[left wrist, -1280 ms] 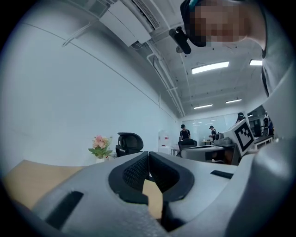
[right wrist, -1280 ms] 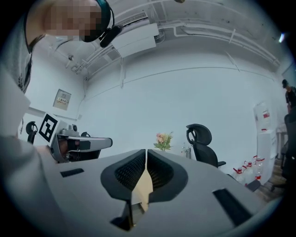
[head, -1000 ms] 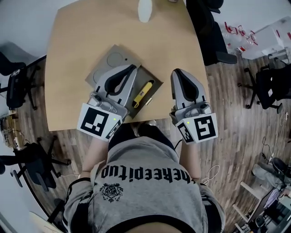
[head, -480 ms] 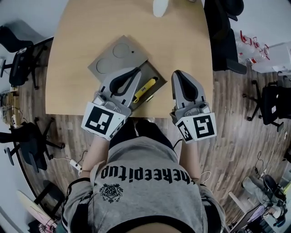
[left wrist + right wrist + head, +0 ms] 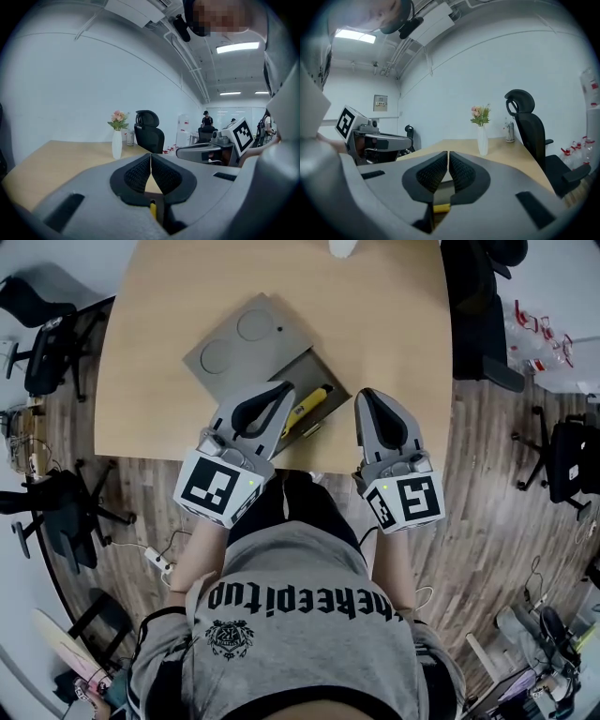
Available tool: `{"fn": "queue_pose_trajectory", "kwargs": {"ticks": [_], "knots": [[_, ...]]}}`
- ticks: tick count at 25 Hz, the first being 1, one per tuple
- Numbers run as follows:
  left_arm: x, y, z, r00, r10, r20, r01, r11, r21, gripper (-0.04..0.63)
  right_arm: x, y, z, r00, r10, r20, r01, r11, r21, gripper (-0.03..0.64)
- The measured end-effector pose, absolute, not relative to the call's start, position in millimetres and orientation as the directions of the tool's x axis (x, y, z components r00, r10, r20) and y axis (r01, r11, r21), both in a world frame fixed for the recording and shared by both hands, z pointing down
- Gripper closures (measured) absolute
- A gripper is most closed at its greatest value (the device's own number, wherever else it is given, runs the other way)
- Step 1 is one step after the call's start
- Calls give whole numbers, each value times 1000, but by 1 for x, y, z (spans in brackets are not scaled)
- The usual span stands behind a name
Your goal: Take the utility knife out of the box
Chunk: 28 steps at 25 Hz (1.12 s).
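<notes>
An open grey box (image 5: 317, 378) lies on the wooden table (image 5: 169, 296) near its front edge, its lid (image 5: 236, 343) folded back to the upper left. The yellow utility knife (image 5: 309, 401) lies inside, its near end hidden behind my left gripper (image 5: 285, 390). That gripper hovers over the box's near left side, shut and empty. A sliver of the yellow knife (image 5: 152, 209) shows below its jaws (image 5: 150, 157). My right gripper (image 5: 365, 395) hangs just right of the box, also shut and empty (image 5: 448, 153), with a bit of the knife (image 5: 440, 207) visible beneath it.
A white vase with flowers (image 5: 116, 142) stands at the table's far edge (image 5: 482, 139). A black office chair (image 5: 478, 306) stands at the table's right, more chairs (image 5: 42, 362) at the left. The table's front edge (image 5: 187, 461) runs just under both grippers.
Both grippers have sunk toward the table, staying shut. The left gripper's tip now covers the knife's near end, which showed whole before. The box and knife have not moved on the table.
</notes>
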State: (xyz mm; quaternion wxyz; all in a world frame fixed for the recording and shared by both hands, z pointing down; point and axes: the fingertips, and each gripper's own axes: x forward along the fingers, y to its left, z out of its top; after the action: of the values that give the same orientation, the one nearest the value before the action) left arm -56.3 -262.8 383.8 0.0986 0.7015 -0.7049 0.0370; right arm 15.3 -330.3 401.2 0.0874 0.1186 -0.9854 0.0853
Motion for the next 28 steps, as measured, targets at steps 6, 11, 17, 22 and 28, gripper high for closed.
{"fn": "queue_pose_trajectory", "kwargs": {"ticks": [6,11,17,22,28], "knots": [[-53,-265,408,9,-967,254,-996,15,91,575,19,-330,421,-950,-214,226,-255,951,-175,611],[-48,-270,434,29,-947,320,-996,1,95,575,22,-332,432,-945,-218,243,-267,944,-193,611],[-43,-278,481,64,-897,437,-992,-11,125,575,27,-339,441,-938,-232,259,-289,934,-209,611],[-39,-283,521,78,-832,549,-993,-16,117,575,32,-346,447,-932,-238,272,-300,929,-216,611],[-30,-287,561,128,-755,643,-987,-31,160,574,37,-351,451,-929,-242,281,-308,926,-221,611]]}}
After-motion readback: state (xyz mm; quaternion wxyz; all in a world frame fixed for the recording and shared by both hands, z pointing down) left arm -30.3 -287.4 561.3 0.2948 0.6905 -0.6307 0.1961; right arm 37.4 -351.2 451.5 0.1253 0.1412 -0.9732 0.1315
